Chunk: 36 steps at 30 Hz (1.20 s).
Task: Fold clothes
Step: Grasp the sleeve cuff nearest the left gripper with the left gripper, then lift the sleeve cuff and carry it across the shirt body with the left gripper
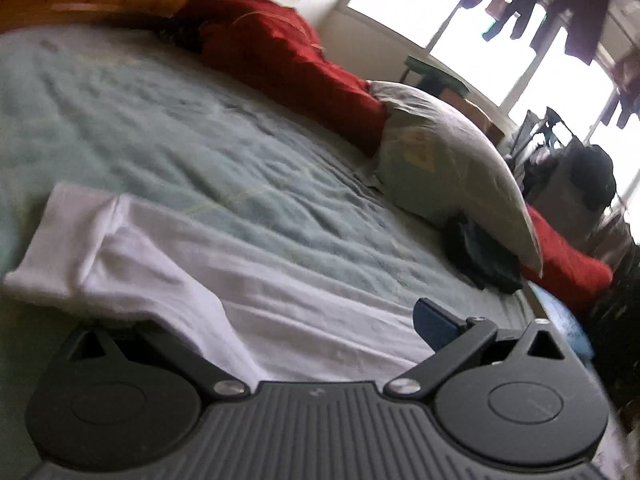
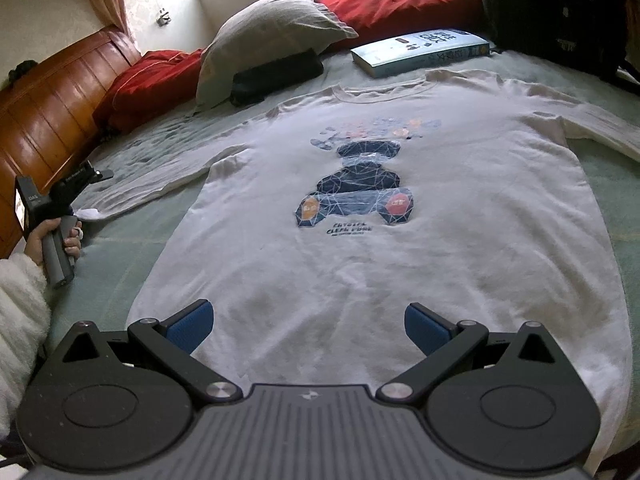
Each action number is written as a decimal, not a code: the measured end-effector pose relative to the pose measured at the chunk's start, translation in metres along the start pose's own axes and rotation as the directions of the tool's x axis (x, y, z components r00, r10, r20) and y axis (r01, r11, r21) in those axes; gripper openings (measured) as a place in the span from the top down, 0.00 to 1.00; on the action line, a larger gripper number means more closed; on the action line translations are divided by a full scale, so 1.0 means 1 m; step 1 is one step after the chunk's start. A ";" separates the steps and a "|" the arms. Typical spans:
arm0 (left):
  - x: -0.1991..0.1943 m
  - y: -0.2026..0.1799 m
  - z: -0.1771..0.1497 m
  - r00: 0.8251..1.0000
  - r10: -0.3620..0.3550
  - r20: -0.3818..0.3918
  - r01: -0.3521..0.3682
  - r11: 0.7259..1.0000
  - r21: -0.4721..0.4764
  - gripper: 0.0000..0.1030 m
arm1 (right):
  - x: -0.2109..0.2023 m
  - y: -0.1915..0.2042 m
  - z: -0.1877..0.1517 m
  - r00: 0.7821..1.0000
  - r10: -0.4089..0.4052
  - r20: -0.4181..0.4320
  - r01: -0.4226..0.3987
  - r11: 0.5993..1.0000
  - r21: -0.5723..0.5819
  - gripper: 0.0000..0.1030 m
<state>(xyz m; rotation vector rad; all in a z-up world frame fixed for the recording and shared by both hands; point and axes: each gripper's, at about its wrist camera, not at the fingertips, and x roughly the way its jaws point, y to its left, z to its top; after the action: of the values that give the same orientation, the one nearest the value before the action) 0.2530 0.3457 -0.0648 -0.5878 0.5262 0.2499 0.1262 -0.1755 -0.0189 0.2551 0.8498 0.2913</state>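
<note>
A white long-sleeved shirt (image 2: pixel 360 264) with a dark bear print lies flat, front up, on the pale green bed (image 2: pixel 120 264). My right gripper (image 2: pixel 308 324) is open just above the shirt's hem, with nothing between its blue pads. In the left wrist view, my left gripper (image 1: pixel 312 320) is open and low at the end of the shirt's left sleeve (image 1: pixel 132 256). The cuff drapes over its left finger and hides it; the right pad (image 1: pixel 436 322) shows. In the right wrist view, a hand holds the left gripper (image 2: pixel 86 184) at that sleeve's end.
A grey pillow (image 2: pixel 276 28), red bedding (image 2: pixel 400 0) and a dark folded item (image 2: pixel 276 76) lie at the far side of the bed. A book (image 2: pixel 420 52) rests beyond the collar and a black bag (image 2: pixel 560 12) at the far right. A wooden headboard (image 2: pixel 48 112) stands on the left.
</note>
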 end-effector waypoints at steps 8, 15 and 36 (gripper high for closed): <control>-0.011 -0.010 0.015 0.999 -0.046 0.023 0.047 0.997 -0.062 0.01 | -0.004 -0.003 -0.001 1.000 0.006 0.011 -0.006 1.000 -0.013 0.00; -0.029 -0.046 0.027 0.993 -0.110 0.030 0.110 0.994 0.000 0.01 | -0.011 -0.007 -0.004 0.999 0.031 0.012 -0.031 0.999 -0.019 0.00; -0.058 -0.204 0.033 0.978 -0.200 -0.056 0.205 0.973 0.106 0.01 | -0.039 -0.050 -0.023 0.997 0.081 0.000 -0.081 0.996 -0.028 0.00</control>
<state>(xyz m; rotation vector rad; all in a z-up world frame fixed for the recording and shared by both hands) 0.2924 0.1956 0.0837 -0.5350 0.5159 0.0131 0.0915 -0.2338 -0.0231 0.2642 0.8350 0.3787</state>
